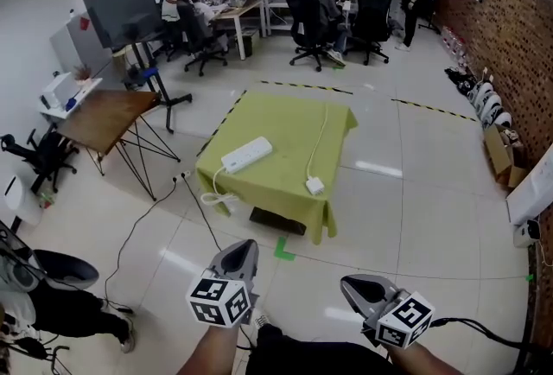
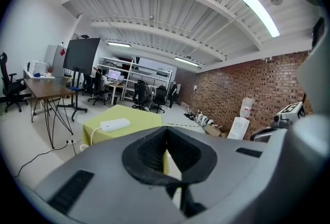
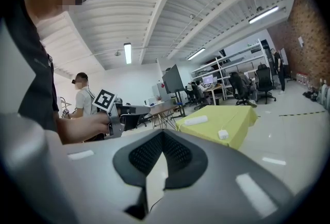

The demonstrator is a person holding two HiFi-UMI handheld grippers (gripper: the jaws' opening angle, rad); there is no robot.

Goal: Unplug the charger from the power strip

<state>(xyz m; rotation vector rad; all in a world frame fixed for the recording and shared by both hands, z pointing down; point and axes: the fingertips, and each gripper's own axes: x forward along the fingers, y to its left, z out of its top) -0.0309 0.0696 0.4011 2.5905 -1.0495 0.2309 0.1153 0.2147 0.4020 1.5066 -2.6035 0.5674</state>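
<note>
A white power strip [image 1: 246, 155] lies on the table with the yellow-green cloth [image 1: 276, 127], at its front left; its cord hangs off the front edge. A white charger [image 1: 315, 186] lies near the front right corner, apart from the strip, its cable running toward the table's back. Both grippers hang well short of the table, over the floor. My left gripper [image 1: 238, 265] and right gripper [image 1: 359, 291] are shut with nothing in them. The left gripper view shows the strip [image 2: 115, 125]; the right gripper view shows the strip [image 3: 196, 120] and the charger [image 3: 223, 134].
A wooden folding table [image 1: 104, 118] stands left of the cloth table. A black object [image 1: 276, 220] sits under its front edge, with a green tape mark [image 1: 283, 251] on the floor. People sit at desks [image 1: 233, 10] at the back. A brick wall [image 1: 510, 28] runs along the right.
</note>
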